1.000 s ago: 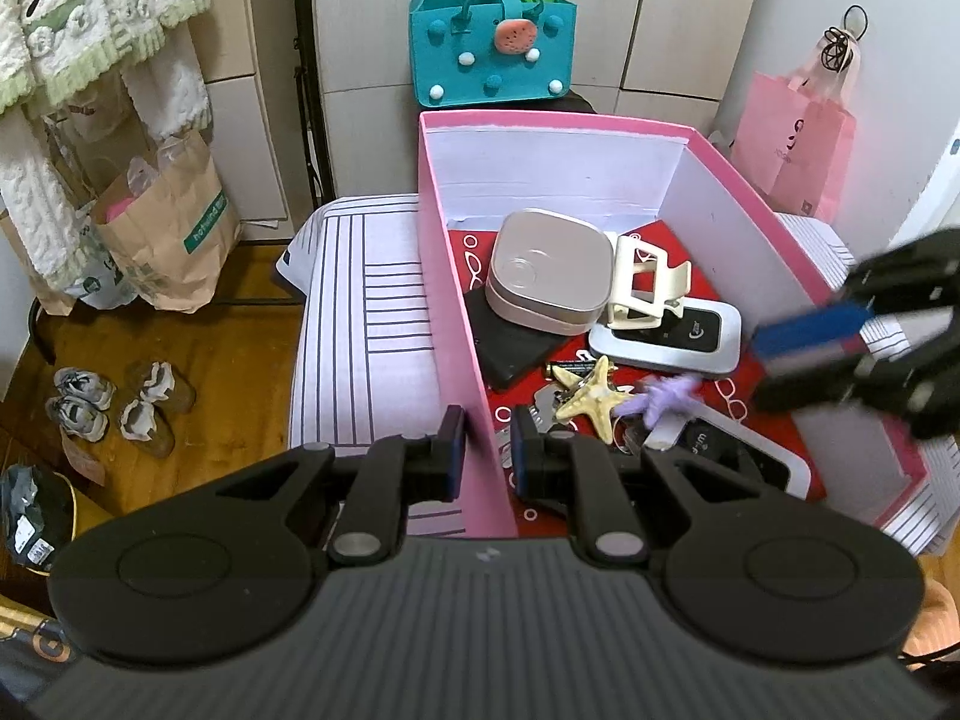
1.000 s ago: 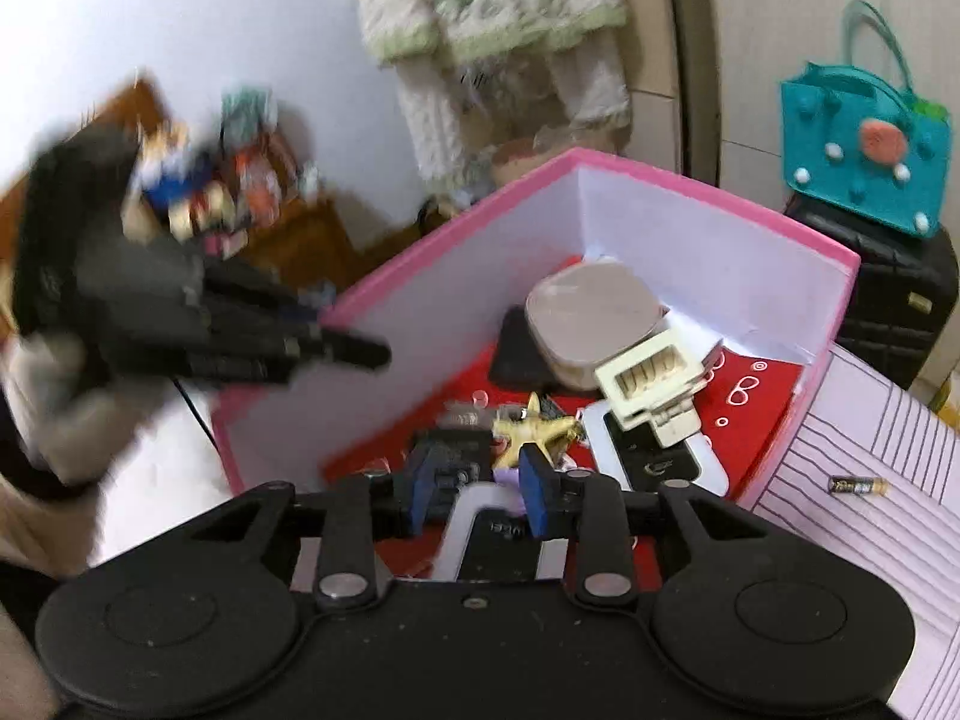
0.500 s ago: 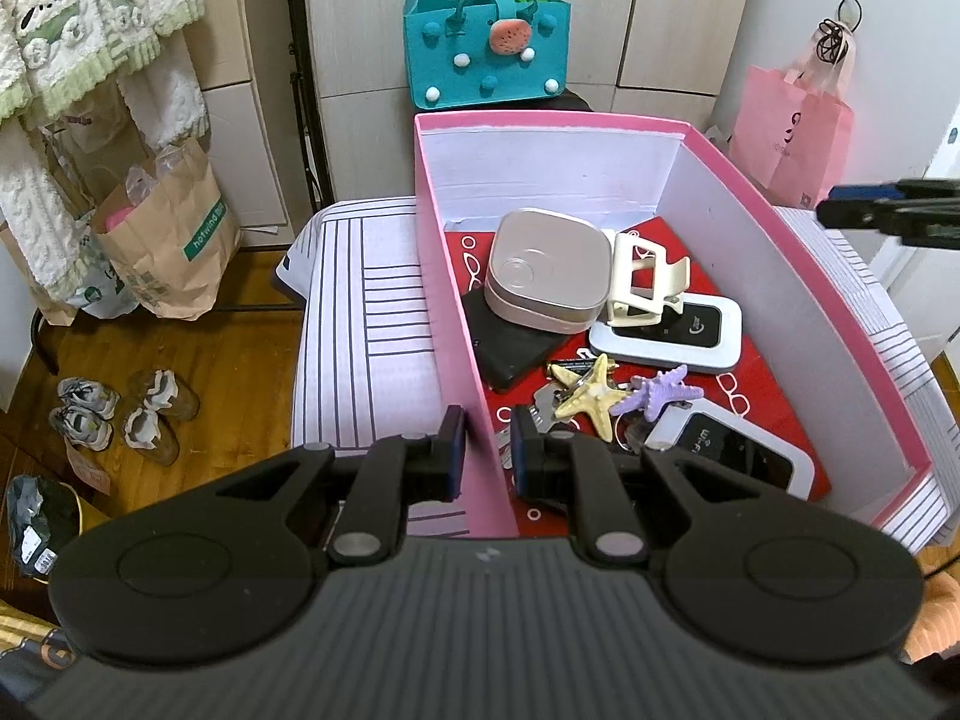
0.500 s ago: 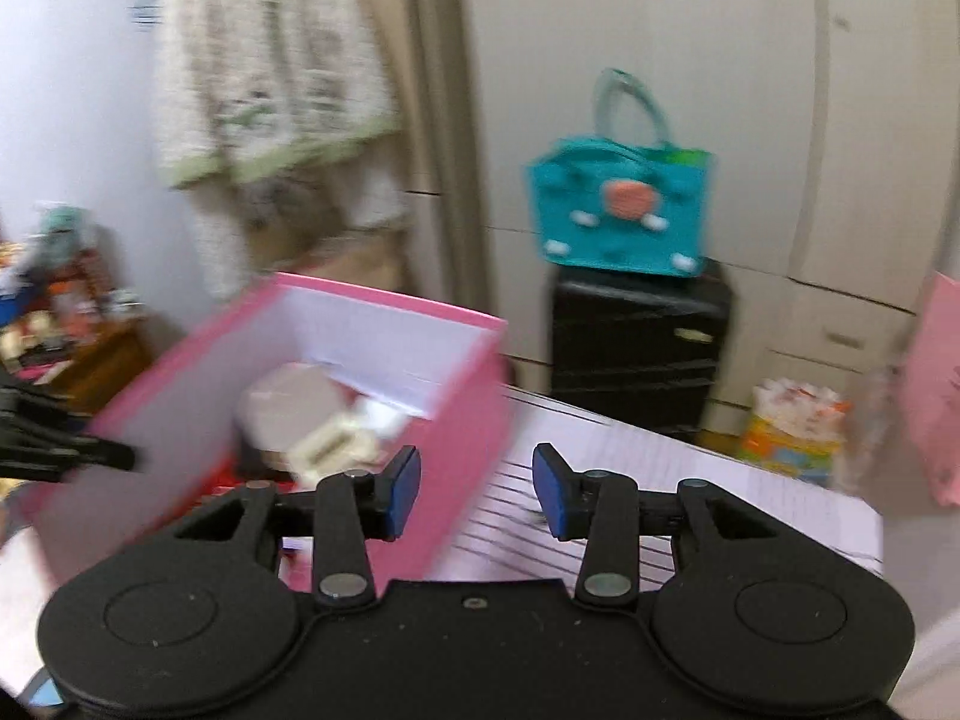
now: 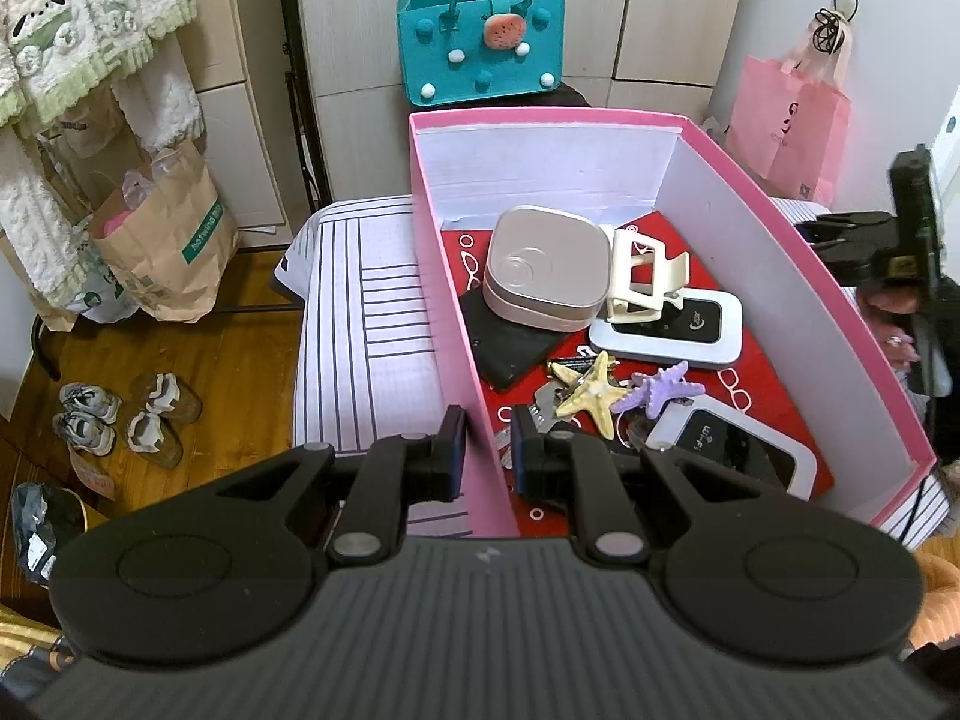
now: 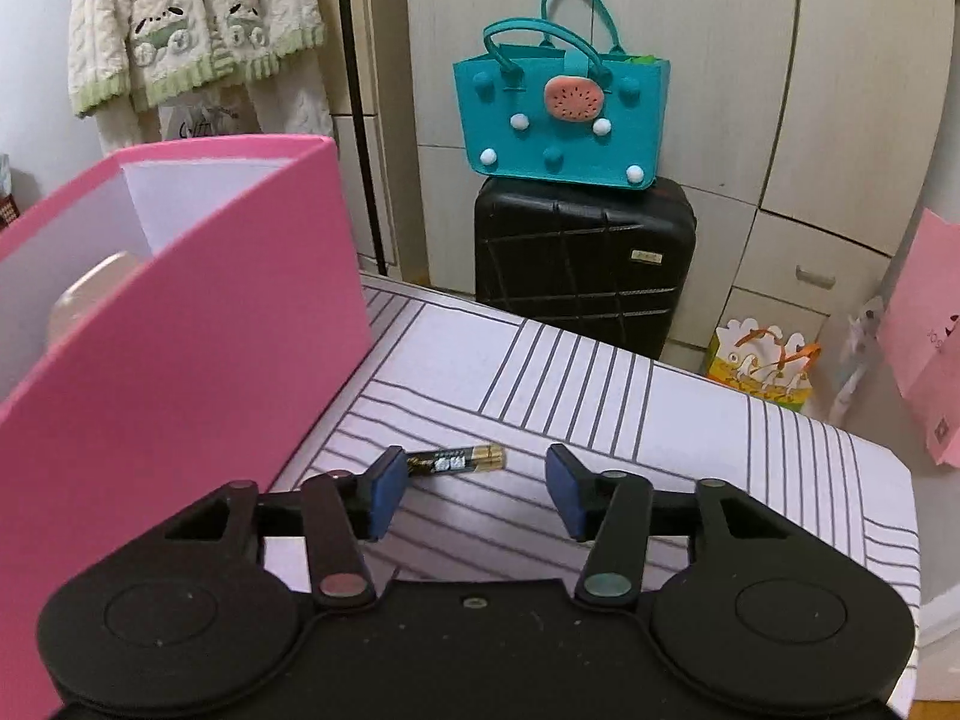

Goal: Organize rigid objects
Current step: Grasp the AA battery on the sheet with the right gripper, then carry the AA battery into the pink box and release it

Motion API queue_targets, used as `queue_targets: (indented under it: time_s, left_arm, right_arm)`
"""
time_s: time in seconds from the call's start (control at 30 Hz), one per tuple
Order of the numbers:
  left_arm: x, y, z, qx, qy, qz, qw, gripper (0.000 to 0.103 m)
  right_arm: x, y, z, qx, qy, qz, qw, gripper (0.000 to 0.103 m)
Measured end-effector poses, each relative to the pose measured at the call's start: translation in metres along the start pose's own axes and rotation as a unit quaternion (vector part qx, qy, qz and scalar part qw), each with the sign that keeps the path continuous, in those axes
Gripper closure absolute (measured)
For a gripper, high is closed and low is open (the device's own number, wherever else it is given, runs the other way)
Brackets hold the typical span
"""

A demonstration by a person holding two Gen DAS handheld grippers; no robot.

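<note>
R gripper (image 6: 471,495), jaws opening & empty, nears battery (image 6: 457,459) by box (image 6: 180,324); round cell could roll off if nudged; L gripper (image 5: 485,447) clamps box wall

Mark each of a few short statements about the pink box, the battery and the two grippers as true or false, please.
1. The left gripper is shut on the pink box wall. True.
2. The battery lies inside the box. False: it lies on the striped cloth, outside the box.
3. The right gripper holds the battery. False: its jaws are opening, the battery lies just ahead, ungripped.
4. A yellow starfish and a purple starfish lie in the box. True.
</note>
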State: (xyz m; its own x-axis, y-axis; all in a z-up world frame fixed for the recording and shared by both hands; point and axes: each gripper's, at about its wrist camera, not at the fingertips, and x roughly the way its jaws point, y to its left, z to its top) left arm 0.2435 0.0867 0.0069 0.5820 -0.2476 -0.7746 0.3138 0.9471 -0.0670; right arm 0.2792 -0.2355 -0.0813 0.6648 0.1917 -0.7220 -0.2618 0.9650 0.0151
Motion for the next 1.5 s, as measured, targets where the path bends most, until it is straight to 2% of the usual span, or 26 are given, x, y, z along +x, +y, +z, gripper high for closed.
queue_targets:
  time_s: [0.13, 0.4, 0.47, 0.57, 0.6, 0.8, 0.93, 1.03, 1.13, 1.23, 1.33, 1.43, 1.5]
  left_arm:
    - [0.0, 0.0, 0.0, 0.007, 0.001, -0.002, 1.0, 0.09]
    - [0.0, -0.001, 0.0, 0.011, -0.001, -0.003, 0.9999, 0.09]
    - [0.0, -0.001, 0.0, 0.01, 0.0, -0.005, 0.9999, 0.09]
    - [0.0, -0.002, 0.0, 0.014, 0.0, -0.004, 0.9999, 0.09]
    - [0.0, -0.002, 0.0, 0.015, -0.001, -0.004, 0.9999, 0.09]
    - [-0.001, -0.001, 0.0, 0.016, -0.002, -0.008, 0.9998, 0.09]
    - [-0.001, 0.0, -0.001, 0.018, -0.005, -0.01, 0.9998, 0.09]
    - [-0.002, 0.002, -0.001, 0.019, -0.005, -0.012, 0.9997, 0.09]
    - [-0.002, 0.003, 0.0, 0.021, -0.004, -0.014, 0.9997, 0.089]
    - [-0.001, 0.002, 0.002, 0.015, -0.004, -0.012, 0.9998, 0.089]
    - [-0.001, 0.005, 0.001, 0.008, -0.006, -0.016, 0.9998, 0.089]
    - [-0.001, 0.008, 0.0, -0.001, -0.006, -0.021, 0.9998, 0.089]
    - [-0.001, 0.007, 0.0, 0.001, -0.006, -0.019, 0.9998, 0.089]
  right_arm:
    - [0.002, 0.007, -0.006, -0.02, -0.015, 0.001, 1.0, 0.039]
    - [0.009, 0.007, -0.003, 0.009, -0.027, -0.001, 1.0, 0.038]
    - [0.007, 0.009, -0.004, 0.017, -0.028, 0.001, 0.999, 0.055]
    - [-0.003, 0.008, -0.002, 0.043, -0.006, -0.037, 0.998, 0.055]
    - [-0.01, 0.008, -0.002, 0.051, -0.012, -0.033, 0.998, 0.055]
    - [-0.068, 0.015, 0.009, 0.084, -0.05, 0.029, 0.995, 0.055]
    - [-0.106, 0.037, 0.022, 0.08, -0.082, 0.096, 0.989, 0.055]
    - [-0.119, 0.059, 0.032, 0.066, -0.083, 0.161, 0.981, 0.055]
    - [-0.12, 0.086, 0.037, 0.045, -0.06, 0.214, 0.974, 0.055]
    - [-0.115, 0.117, 0.035, 0.006, -0.046, 0.245, 0.968, 0.055]
    - [-0.104, 0.136, 0.034, -0.004, -0.021, 0.264, 0.964, 0.055]
    - [-0.087, 0.145, 0.037, 0.008, 0.015, 0.279, 0.96, 0.054]
    - [-0.077, 0.143, 0.039, 0.034, 0.037, 0.305, 0.951, 0.053]
